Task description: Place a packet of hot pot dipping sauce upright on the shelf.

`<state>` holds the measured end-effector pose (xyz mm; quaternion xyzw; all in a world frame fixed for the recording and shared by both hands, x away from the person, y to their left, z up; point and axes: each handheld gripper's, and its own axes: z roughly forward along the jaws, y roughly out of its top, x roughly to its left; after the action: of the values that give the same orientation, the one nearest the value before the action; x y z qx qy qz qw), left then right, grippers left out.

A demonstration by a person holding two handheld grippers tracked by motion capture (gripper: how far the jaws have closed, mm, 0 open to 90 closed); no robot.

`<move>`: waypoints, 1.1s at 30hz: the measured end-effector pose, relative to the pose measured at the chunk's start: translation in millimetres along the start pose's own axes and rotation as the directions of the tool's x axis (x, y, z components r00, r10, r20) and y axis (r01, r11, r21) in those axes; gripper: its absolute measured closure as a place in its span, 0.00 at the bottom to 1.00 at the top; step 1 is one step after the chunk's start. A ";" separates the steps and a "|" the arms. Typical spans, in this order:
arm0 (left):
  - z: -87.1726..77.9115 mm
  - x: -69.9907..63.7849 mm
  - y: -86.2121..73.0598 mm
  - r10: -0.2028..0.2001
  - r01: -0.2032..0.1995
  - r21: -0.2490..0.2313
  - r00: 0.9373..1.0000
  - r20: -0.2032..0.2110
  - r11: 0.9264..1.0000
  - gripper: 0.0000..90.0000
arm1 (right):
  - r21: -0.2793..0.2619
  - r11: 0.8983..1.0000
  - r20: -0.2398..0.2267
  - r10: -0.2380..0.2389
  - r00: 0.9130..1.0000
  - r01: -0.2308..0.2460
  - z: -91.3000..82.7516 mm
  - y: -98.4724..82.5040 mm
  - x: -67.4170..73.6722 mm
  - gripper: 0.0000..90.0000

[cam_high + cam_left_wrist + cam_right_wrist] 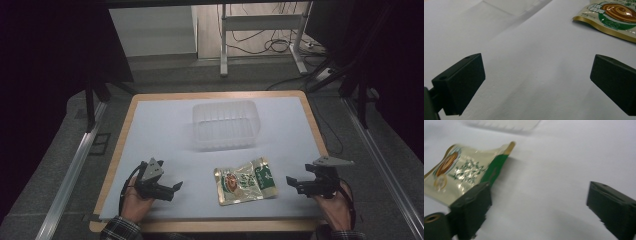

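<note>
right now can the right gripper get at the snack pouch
Probably yes: the right gripper is open, pointing at the snack pouch, which lies flat nearby with bare table cover between them.

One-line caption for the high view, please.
Two open hand-held grippers, left and right, flank a sauce packet below a clear plastic container.

Dim high view with dark edges; the right gripper view is motion-blurred, shadows soft.
</note>
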<state>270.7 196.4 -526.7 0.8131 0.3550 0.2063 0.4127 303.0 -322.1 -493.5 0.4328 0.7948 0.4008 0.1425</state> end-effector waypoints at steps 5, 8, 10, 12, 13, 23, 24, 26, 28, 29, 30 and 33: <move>-1.2 2.1 -0.1 -0.028 0.029 -0.016 0.999 0.019 0.999 0.00 | 0.028 0.997 -0.016 -0.075 0.997 0.076 5.4 0.6 6.5 0.00; -1.0 1.1 0.3 -0.026 0.026 -0.020 0.999 0.021 0.999 0.00 | 0.003 0.997 -0.033 -0.077 0.996 0.077 4.5 0.7 5.7 0.00; -0.6 0.7 0.3 -0.019 0.019 -0.023 1.000 0.021 1.000 0.00 | 0.013 0.997 -0.033 -0.072 0.997 0.072 5.1 -0.1 3.9 0.00; -0.5 0.4 0.2 -0.012 0.012 -0.025 1.000 0.025 1.000 0.00 | 0.027 0.997 -0.039 -0.065 0.997 0.066 7.9 -0.9 3.1 0.00; -0.4 0.1 0.2 -0.007 0.008 -0.026 1.000 0.028 1.000 0.00 | 0.027 0.997 -0.039 -0.065 0.997 0.066 7.9 -0.9 3.1 0.00; 0.9 -3.4 0.4 0.030 -0.029 -0.019 0.999 0.026 0.999 0.00 | 0.053 0.996 -0.042 -0.076 0.996 0.079 12.8 -1.1 7.0 0.00; 0.9 -3.3 0.4 0.029 -0.029 -0.019 0.999 0.025 0.999 0.00 | 0.057 0.995 -0.037 -0.084 0.996 0.086 13.1 -1.1 7.3 0.00; 0.9 -3.3 0.4 0.029 -0.028 -0.018 0.999 0.025 0.999 0.00 | 0.059 0.994 -0.036 -0.088 0.995 0.090 13.2 -1.1 7.4 0.00; 1.0 -3.6 0.4 0.030 -0.030 -0.016 0.999 0.026 0.999 0.00 | 0.055 0.994 -0.044 -0.091 0.995 0.093 13.6 -0.7 7.8 0.00; 1.0 -3.6 0.4 0.030 -0.030 -0.016 0.999 0.026 0.999 0.00 | 0.057 0.994 -0.047 -0.092 0.995 0.094 13.8 -0.7 8.1 0.00; 1.1 -3.7 0.4 0.031 -0.031 -0.015 0.999 0.026 0.999 0.00 | 0.057 0.994 -0.047 -0.092 0.995 0.094 13.8 -0.7 8.1 0.00; 1.3 -3.7 0.4 0.033 -0.032 -0.015 0.999 0.026 0.999 0.00 | 0.063 0.994 -0.055 -0.084 0.995 0.087 15.1 -0.4 10.2 0.00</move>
<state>269.3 192.8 -527.3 0.8183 0.3346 0.2049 0.4200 305.4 -306.3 -502.3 0.3922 0.8287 0.3793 0.1247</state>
